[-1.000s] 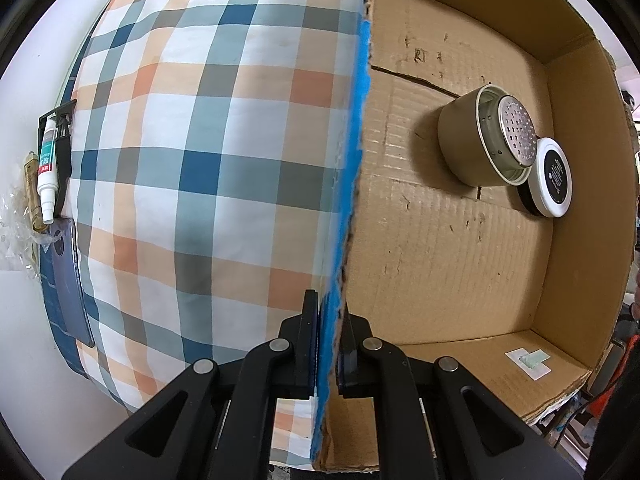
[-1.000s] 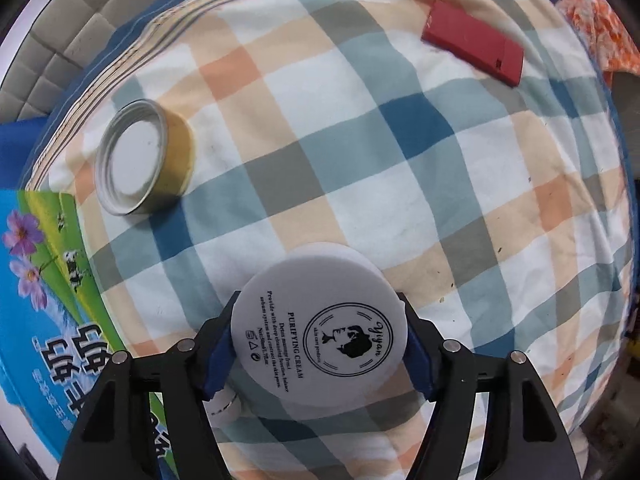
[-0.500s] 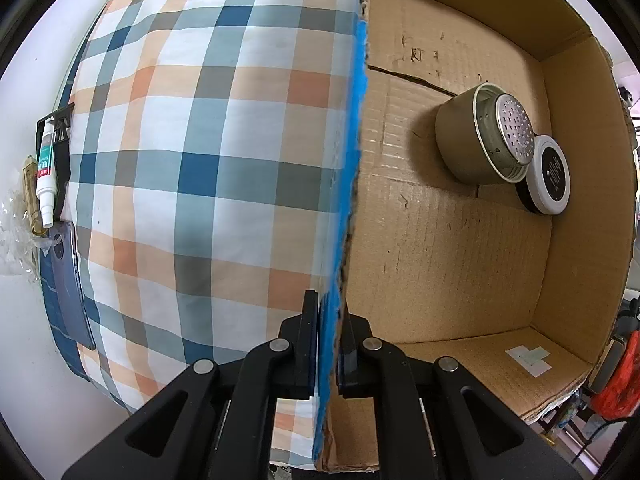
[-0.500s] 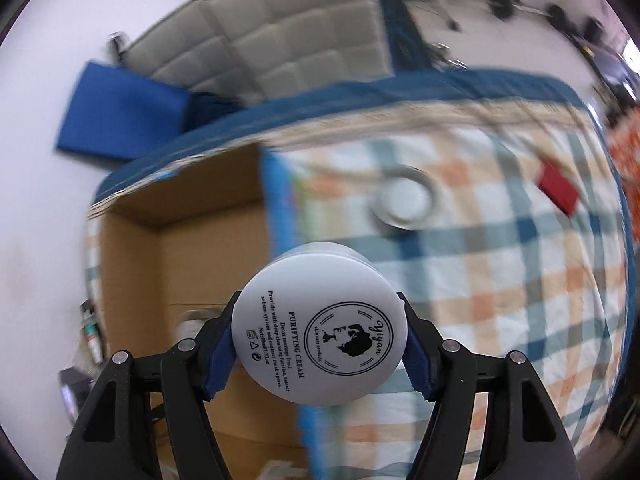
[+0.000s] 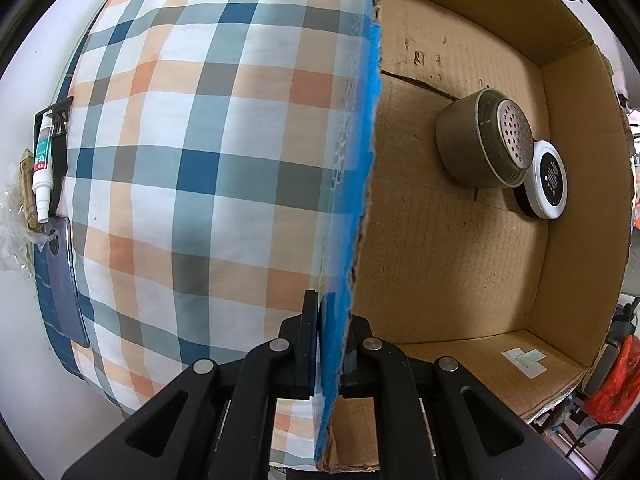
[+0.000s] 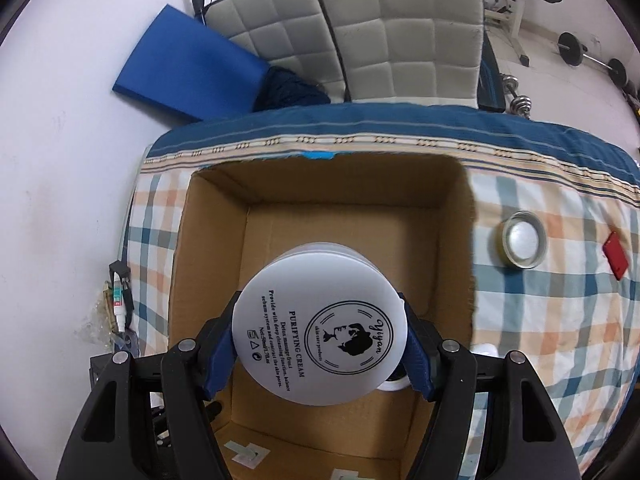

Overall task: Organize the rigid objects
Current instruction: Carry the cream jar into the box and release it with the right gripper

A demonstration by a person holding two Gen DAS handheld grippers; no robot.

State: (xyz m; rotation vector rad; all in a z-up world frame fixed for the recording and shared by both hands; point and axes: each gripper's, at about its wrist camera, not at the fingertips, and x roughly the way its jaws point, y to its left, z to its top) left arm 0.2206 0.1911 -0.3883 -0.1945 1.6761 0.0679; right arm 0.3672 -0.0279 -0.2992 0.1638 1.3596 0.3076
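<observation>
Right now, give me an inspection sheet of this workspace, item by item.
Surface: plaid bedsheet.
Job's things: white cream jar above the open cardboard box; perforated tin and black-lidded jar lie inside; gold-rimmed lid and red case on the sheet.
Clutter: small bottle at the bed edge.
Grippers: left gripper clamps the box wall; right gripper grips the jar.
Cables: nothing seen.
Surroundings: quilted cushions, dumbbells.

Blue mat (image 6: pixel 188 76) beside grey quilted cushions (image 6: pixel 400 36); dumbbells (image 6: pixel 588 56) on floor.
</observation>
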